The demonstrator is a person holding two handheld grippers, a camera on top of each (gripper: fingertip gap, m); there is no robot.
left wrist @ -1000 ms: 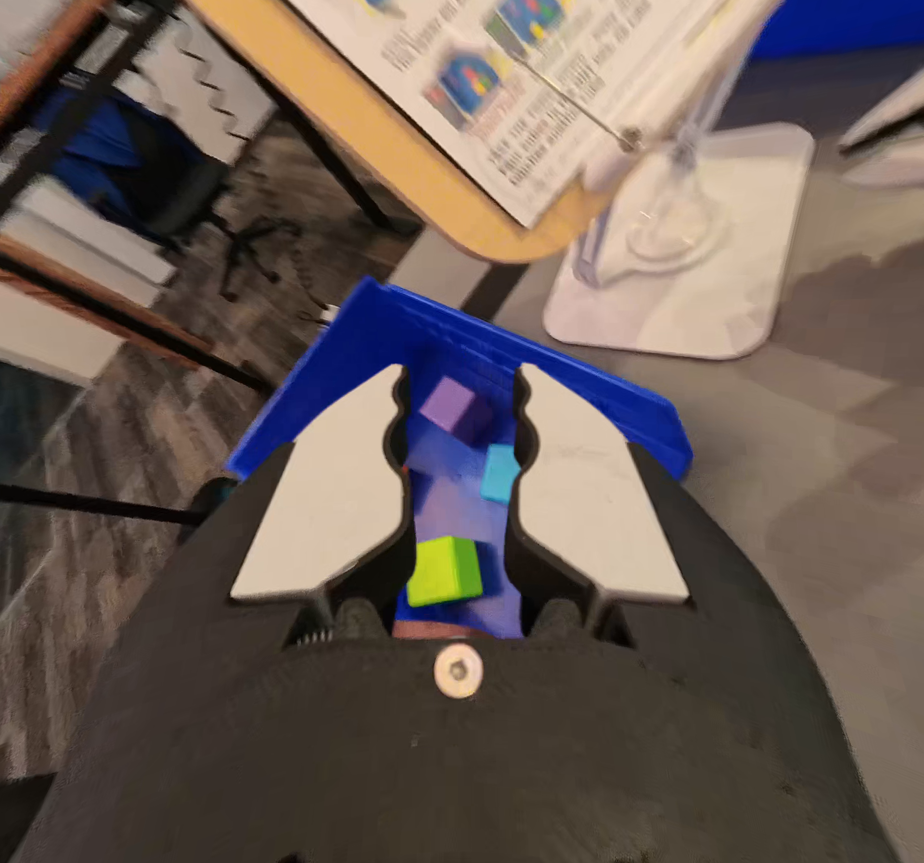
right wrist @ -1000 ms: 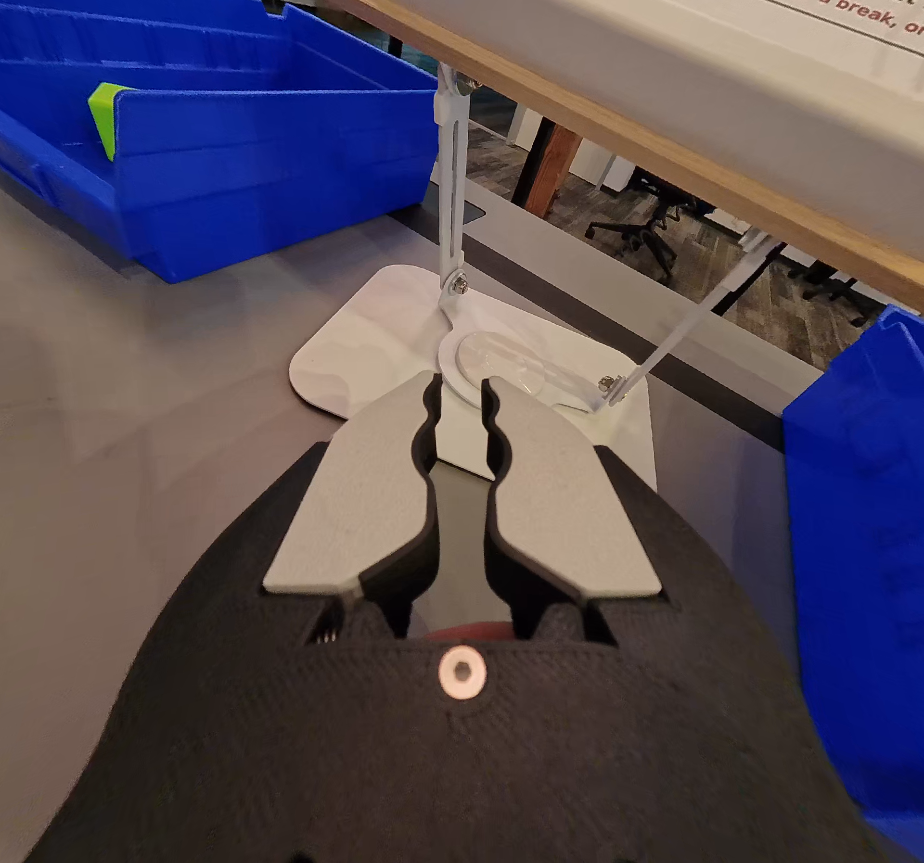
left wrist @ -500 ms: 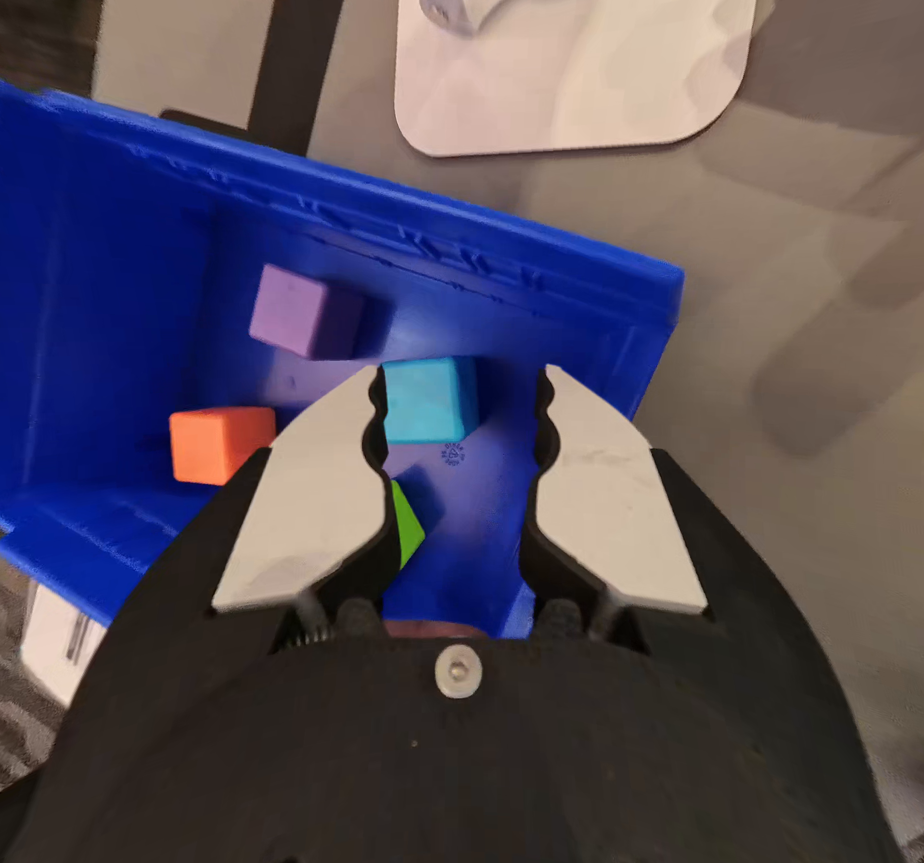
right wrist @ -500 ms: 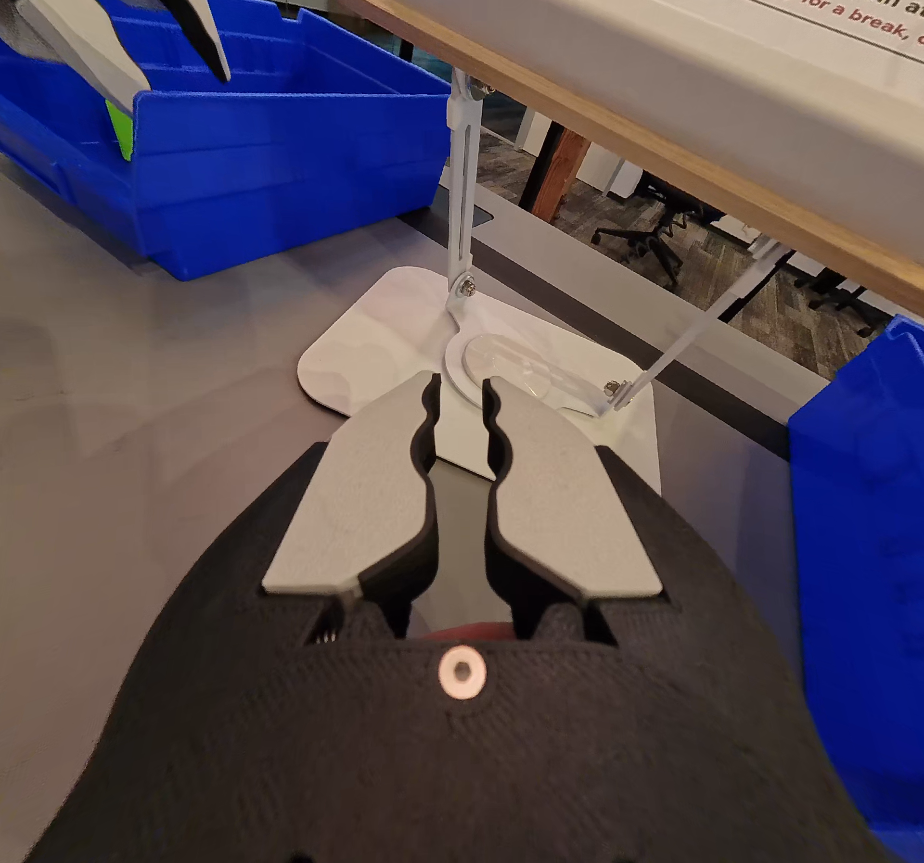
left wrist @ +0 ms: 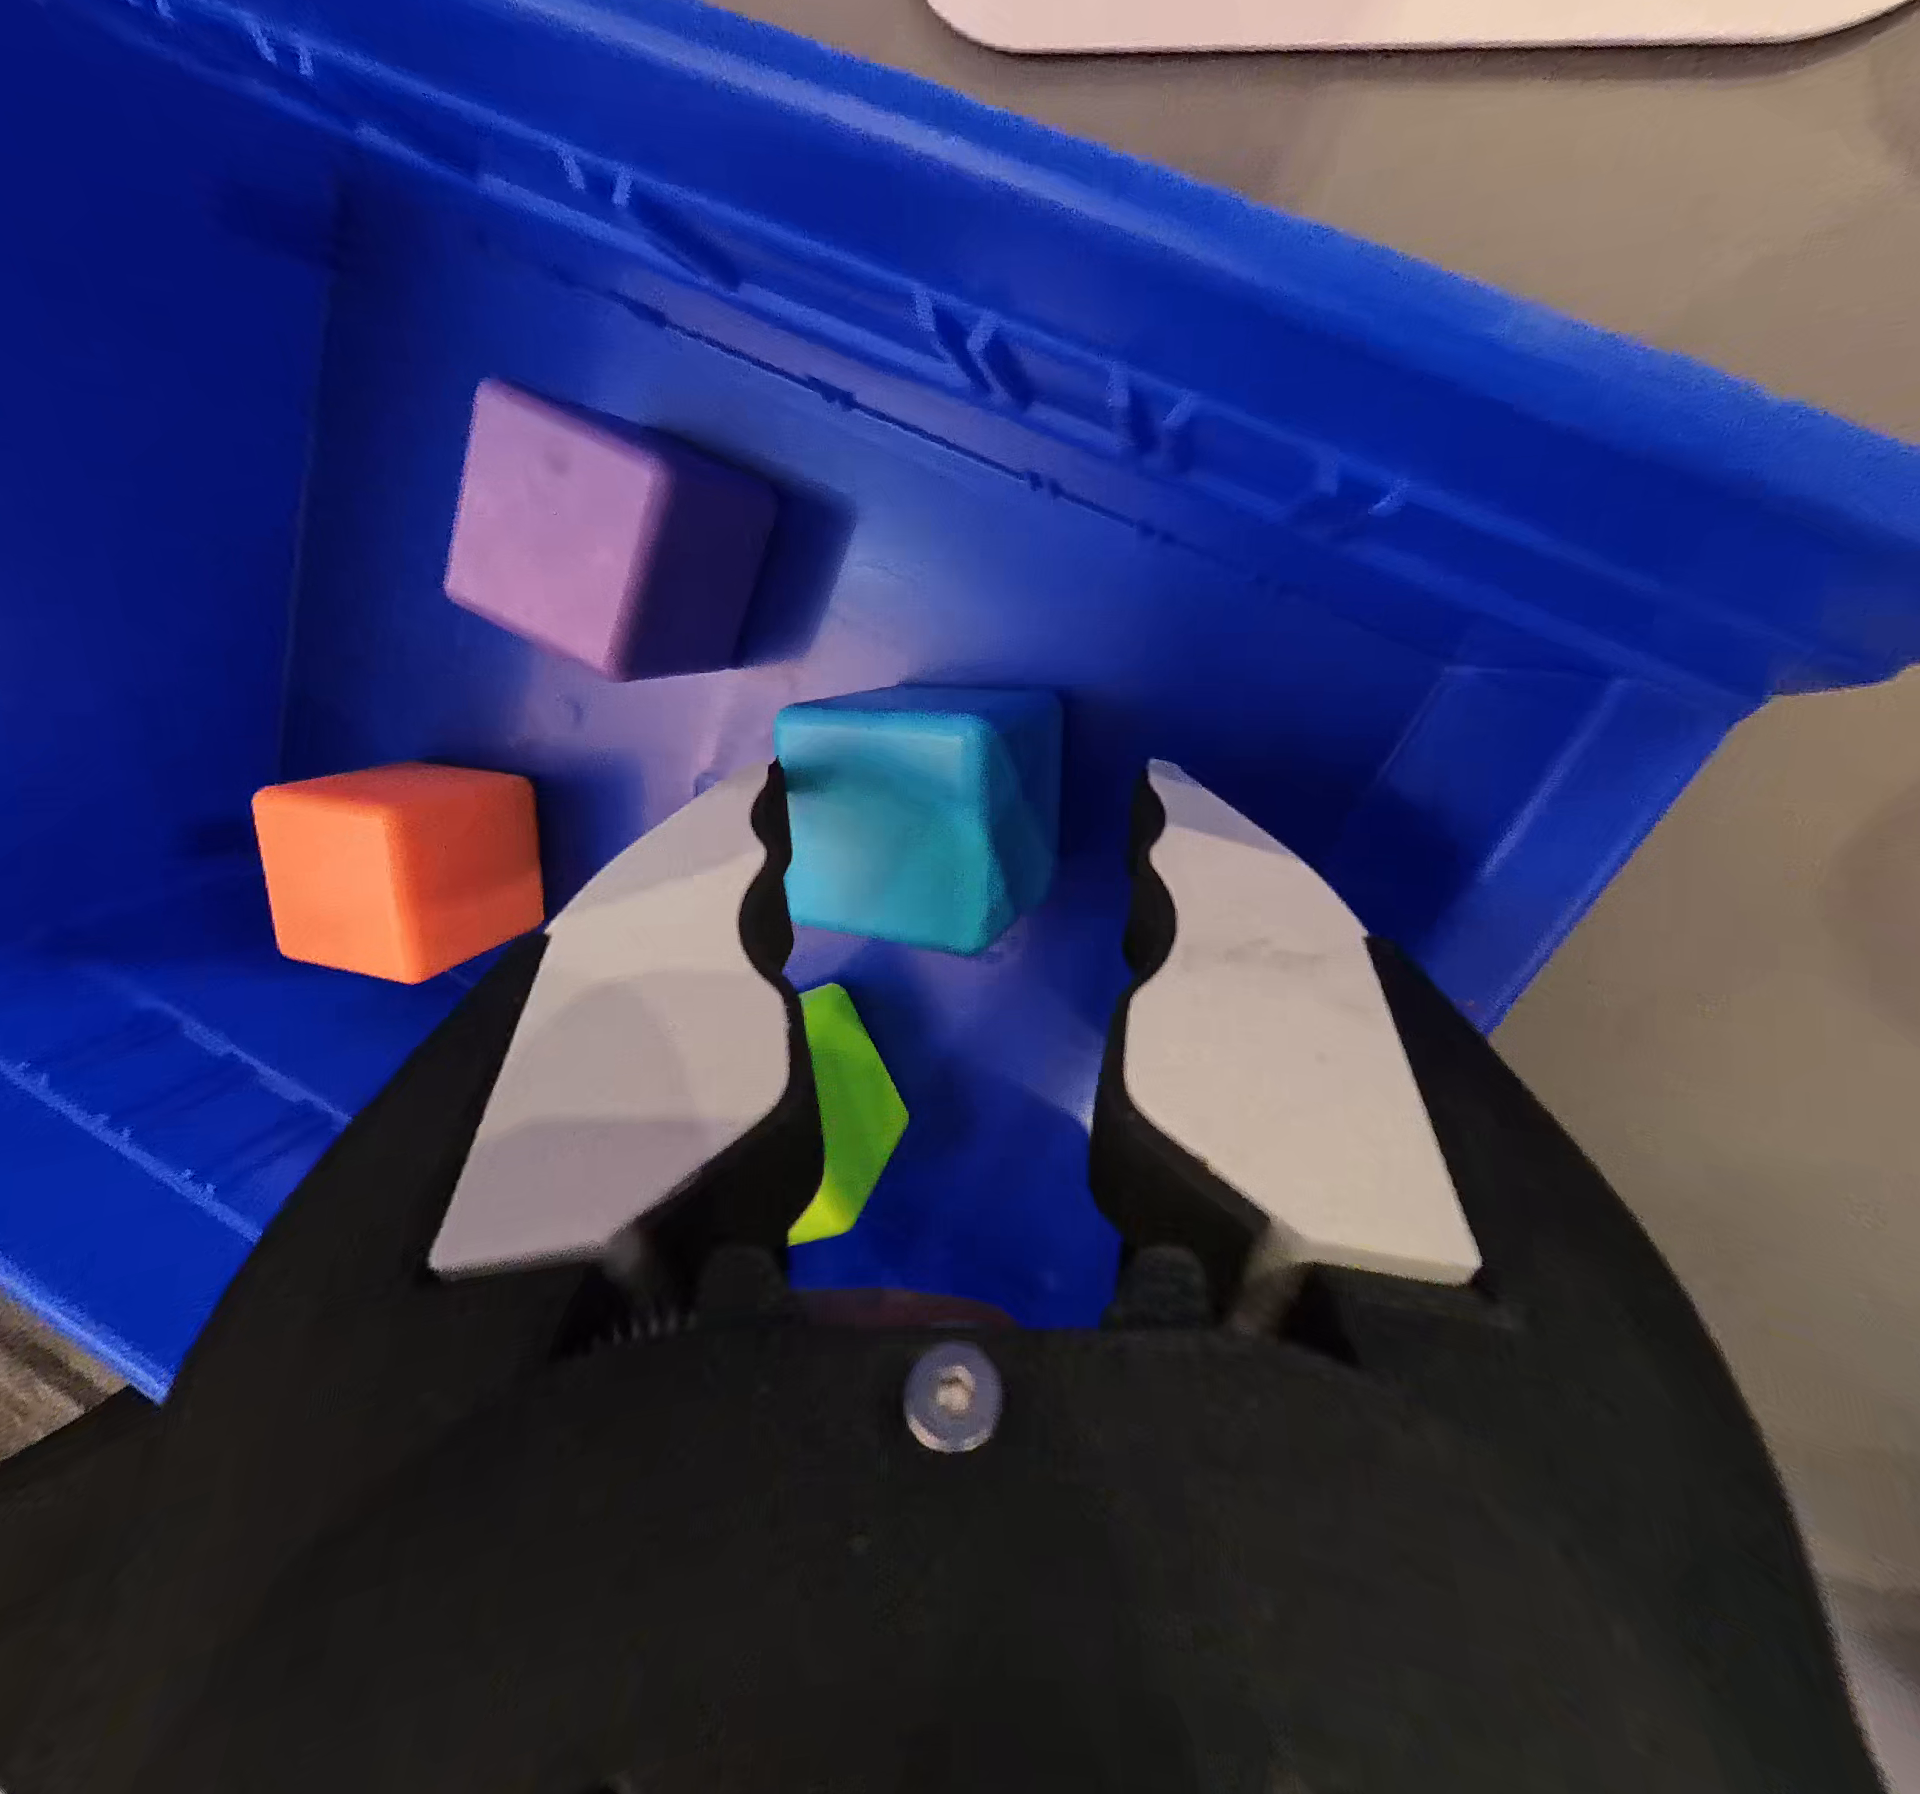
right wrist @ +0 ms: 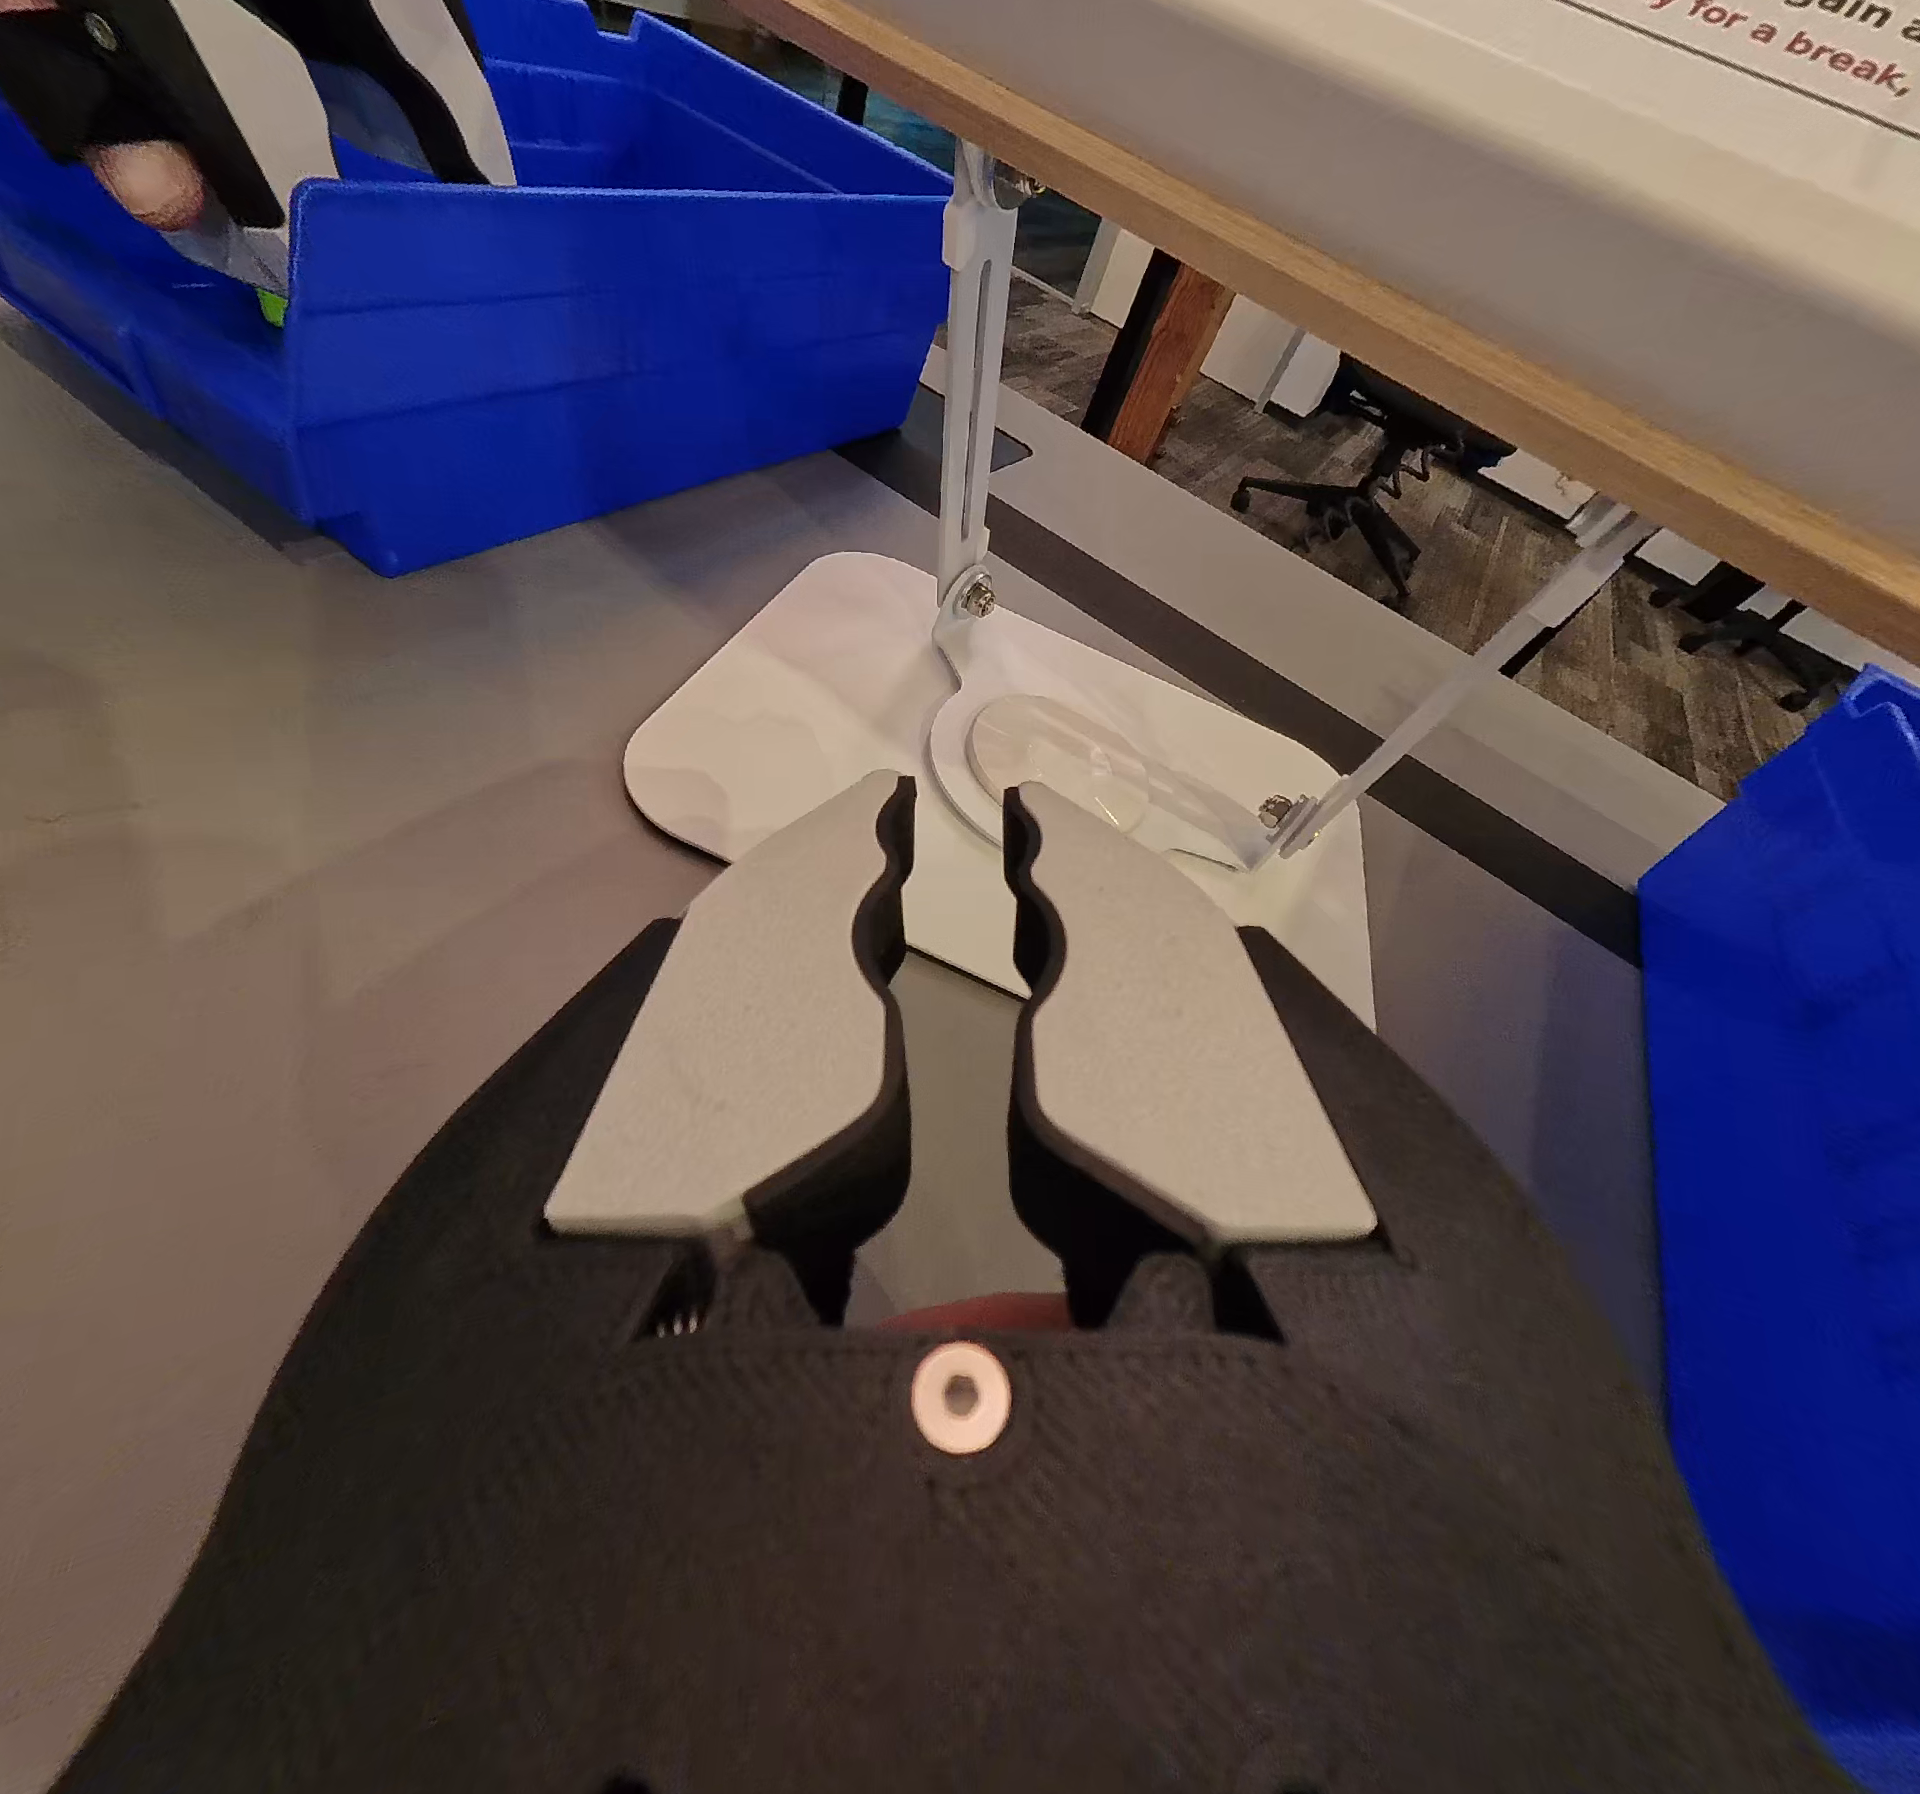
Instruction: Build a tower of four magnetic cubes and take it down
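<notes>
Right, down over the bin we go.
Left gripper (left wrist: 961,788): jaws spread wide, nothing held; flat grey finger plates w/ wavy black inner edges on a matte black printed body, tips down inside the blue bin (left wrist: 1039,310).
Teal cube (left wrist: 914,814): sits right between the left tips, close against the left-hand finger, clear gap to the other; smooth, rounded corners, slightly blurred.
Green cube (left wrist: 847,1110): further back between the fingers, mostly hidden under the left-hand plate; only a bright lime wedge shows.
Purple cube (left wrist: 603,529): on the bin floor beyond the teal one, apart from it; matte w/ soft edges.
Orange cube (left wrist: 400,866): left of the fingers, just beside the plate's outer edge, on the bin floor.
Bin: glossy moulded plastic, ribbed slots along the inner wall, thick rim.
Right gripper (right wrist: 958,794): jaws narrow, a slim gap, empty; hovers over the grey table (right wrist: 260,809), tips above the white stand base (right wrist: 790,705).
Stand base: flat white plate w/ rounded corners, thin slotted metal upright bolted on.
Board (right wrist: 1299,217): wood-edged panel carried above the stand, printed sheet on it.
Second bin (right wrist: 1797,1121): blue, at the right edge, contents out of view.
Far view: from the right cam, left gripper dips into the blue bin, a fingertip (right wrist: 156,181) of the person on its handle.
</notes>
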